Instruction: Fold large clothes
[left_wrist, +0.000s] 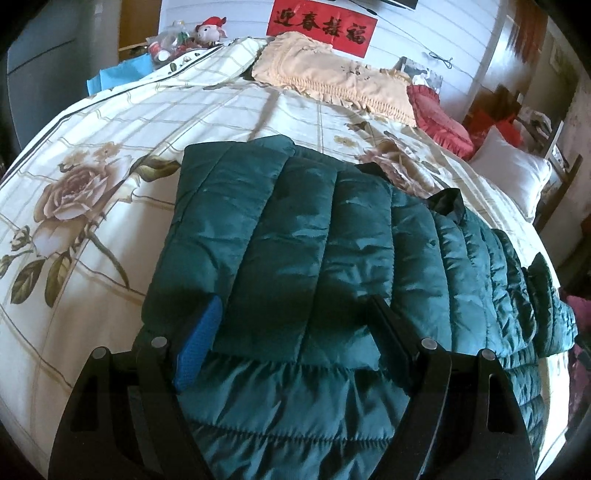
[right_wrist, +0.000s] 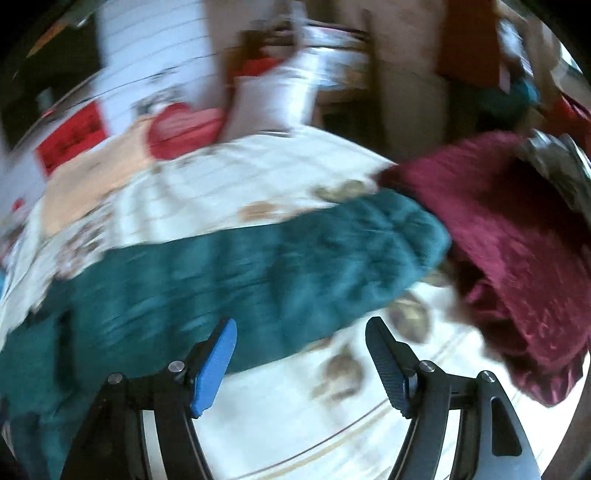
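Observation:
A dark teal quilted puffer jacket (left_wrist: 306, 236) lies on the bed, with one part folded over on top. My left gripper (left_wrist: 295, 306) is open just above the near edge of the folded part; its jaws stand wide on either side of the fabric without clamping it. In the blurred right wrist view the same jacket (right_wrist: 258, 266) stretches across the bed. My right gripper (right_wrist: 301, 332) is open and empty above the jacket's lower edge and the bedsheet.
The bed has a cream floral checked sheet (left_wrist: 110, 155). A peach pillow (left_wrist: 332, 81), a red cushion (left_wrist: 439, 118) and a white pillow (left_wrist: 513, 173) lie at its head. A maroon garment (right_wrist: 517, 240) lies to the right of the jacket.

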